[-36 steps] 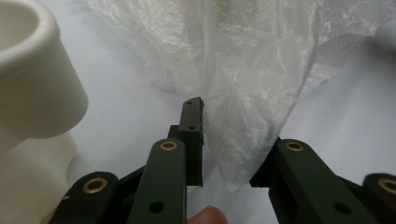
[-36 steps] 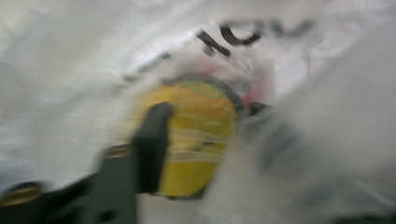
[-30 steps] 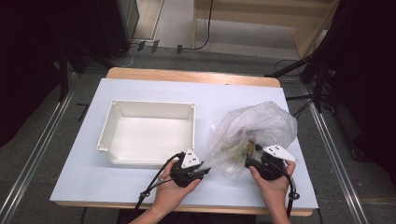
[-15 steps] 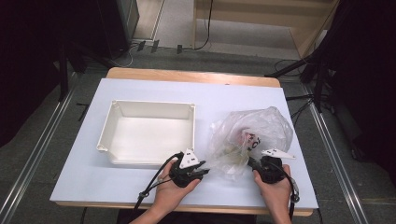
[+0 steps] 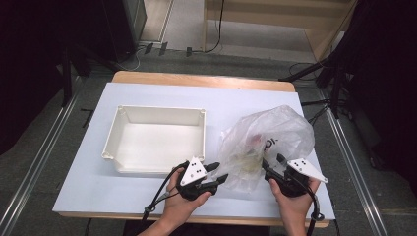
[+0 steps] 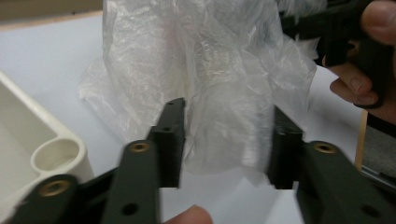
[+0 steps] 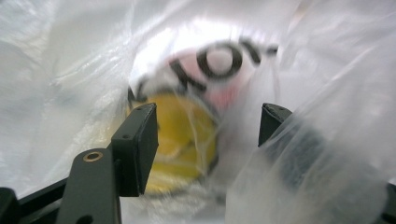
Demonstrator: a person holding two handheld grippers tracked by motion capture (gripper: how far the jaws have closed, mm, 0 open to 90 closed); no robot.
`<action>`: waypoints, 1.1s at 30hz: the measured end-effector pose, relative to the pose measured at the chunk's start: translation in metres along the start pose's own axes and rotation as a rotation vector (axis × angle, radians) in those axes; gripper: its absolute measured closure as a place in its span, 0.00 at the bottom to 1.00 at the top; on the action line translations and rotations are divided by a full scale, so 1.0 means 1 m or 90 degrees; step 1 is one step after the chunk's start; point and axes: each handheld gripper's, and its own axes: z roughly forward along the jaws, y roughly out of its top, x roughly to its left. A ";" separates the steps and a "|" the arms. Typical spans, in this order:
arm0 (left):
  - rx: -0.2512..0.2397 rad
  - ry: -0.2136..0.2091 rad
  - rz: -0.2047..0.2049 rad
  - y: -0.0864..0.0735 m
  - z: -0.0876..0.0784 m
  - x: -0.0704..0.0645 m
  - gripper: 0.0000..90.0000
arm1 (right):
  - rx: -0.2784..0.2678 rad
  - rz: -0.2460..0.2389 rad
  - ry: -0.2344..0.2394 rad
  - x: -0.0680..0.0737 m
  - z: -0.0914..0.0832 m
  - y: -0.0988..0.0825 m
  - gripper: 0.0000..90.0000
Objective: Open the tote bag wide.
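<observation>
White tray (image 5: pixel 156 140) sits just left of the crumpled plastic bag (image 5: pixel 268 142).

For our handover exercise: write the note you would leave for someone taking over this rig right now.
Left tool: open, jaws either side of the bag's left edge, not closed on it.
Right tool: open, pushed against the bag's near right side; film drapes over one jaw.
Bag: clear plastic, crumpled, on the table right of the tray; something yellow and a printed pack show through it.
Done: nothing is in the tray.
Left: probably grip the bag, open it, move the contents to the tray.
</observation>
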 end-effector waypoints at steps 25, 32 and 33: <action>0.042 0.020 -0.053 -0.019 0.011 0.019 0.84 | 0.135 0.023 -0.005 -0.017 0.036 -0.013 1.00; 0.044 0.032 -0.026 -0.021 0.012 0.012 0.84 | 0.192 0.033 -0.032 -0.026 0.031 -0.021 0.93; 0.044 0.032 -0.026 -0.021 0.012 0.012 0.84 | 0.179 0.033 -0.040 -0.025 0.027 -0.021 0.84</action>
